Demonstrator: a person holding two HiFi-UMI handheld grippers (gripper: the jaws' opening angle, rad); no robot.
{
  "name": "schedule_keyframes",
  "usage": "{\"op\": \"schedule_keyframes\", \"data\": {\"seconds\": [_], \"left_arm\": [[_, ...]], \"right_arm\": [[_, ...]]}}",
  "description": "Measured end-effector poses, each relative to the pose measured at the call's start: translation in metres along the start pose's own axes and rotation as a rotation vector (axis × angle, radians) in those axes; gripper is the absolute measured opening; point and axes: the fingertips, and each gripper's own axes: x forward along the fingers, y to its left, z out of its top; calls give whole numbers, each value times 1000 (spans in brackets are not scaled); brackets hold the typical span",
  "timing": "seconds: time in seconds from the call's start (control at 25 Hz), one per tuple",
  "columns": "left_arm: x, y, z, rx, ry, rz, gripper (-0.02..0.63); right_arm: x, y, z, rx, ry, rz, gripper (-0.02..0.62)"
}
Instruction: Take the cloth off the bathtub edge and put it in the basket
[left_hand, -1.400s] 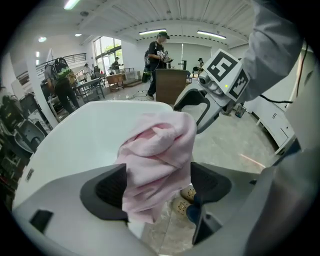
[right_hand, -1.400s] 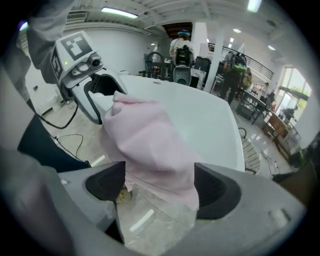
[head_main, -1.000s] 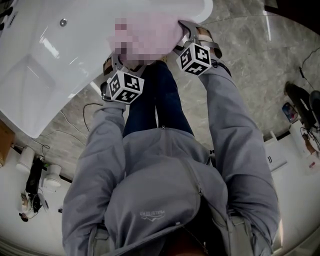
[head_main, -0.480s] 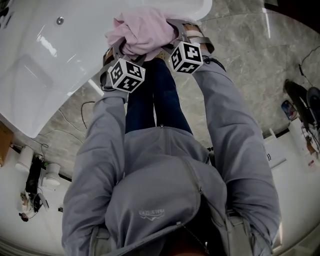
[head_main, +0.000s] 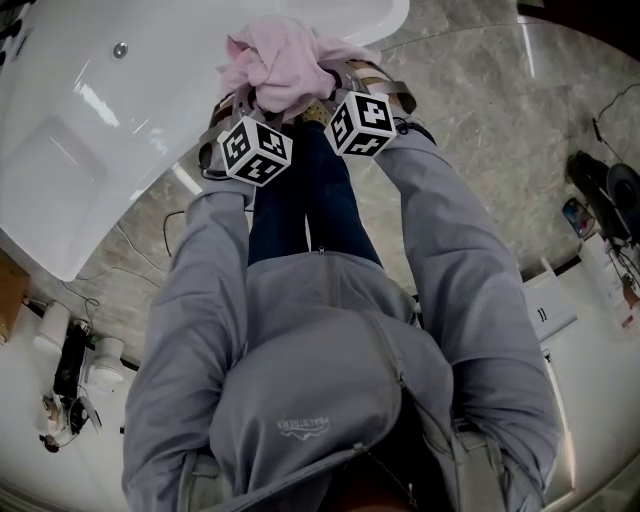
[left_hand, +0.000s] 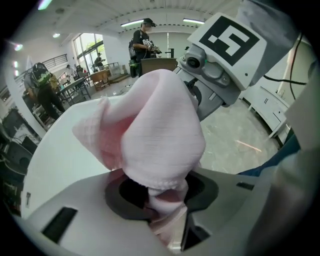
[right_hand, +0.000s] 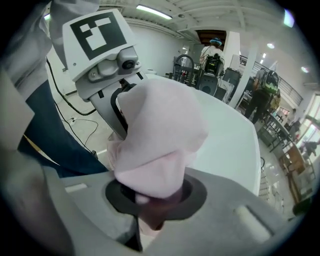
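The pink cloth (head_main: 278, 62) is bunched into a lump on the rim of the white bathtub (head_main: 110, 140). My left gripper (head_main: 243, 103) and right gripper (head_main: 343, 88) flank it from the near side, cubes close together. In the left gripper view the cloth (left_hand: 161, 127) fills the middle; my left gripper (left_hand: 167, 202) has its jaws closing, with a fold pinched between them. The right gripper (left_hand: 225, 52) shows just behind. In the right gripper view my right gripper (right_hand: 150, 212) is closing too, with the cloth (right_hand: 161, 137) squeezed between its jaws beside the left gripper (right_hand: 102, 47).
The person's legs and grey sleeves stand right against the tub. Grey marble floor (head_main: 470, 110) lies to the right, with a cable (head_main: 175, 215) near the tub. White cabinets (head_main: 590, 330) run along the right. People stand far off (right_hand: 212, 52). No basket shows.
Both grippers have moved inward toward each other and their jaws have come together on the cloth, which has gone from lying spread on the rim to a gathered lump.
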Motion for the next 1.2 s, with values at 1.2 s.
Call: {"op": "schedule_keyframes", "data": {"seconds": [1.2], "left_arm": [[-228, -29, 216, 438, -337, 17, 114]], "right_arm": [[-304, -41, 90, 281, -200, -410, 51]]}}
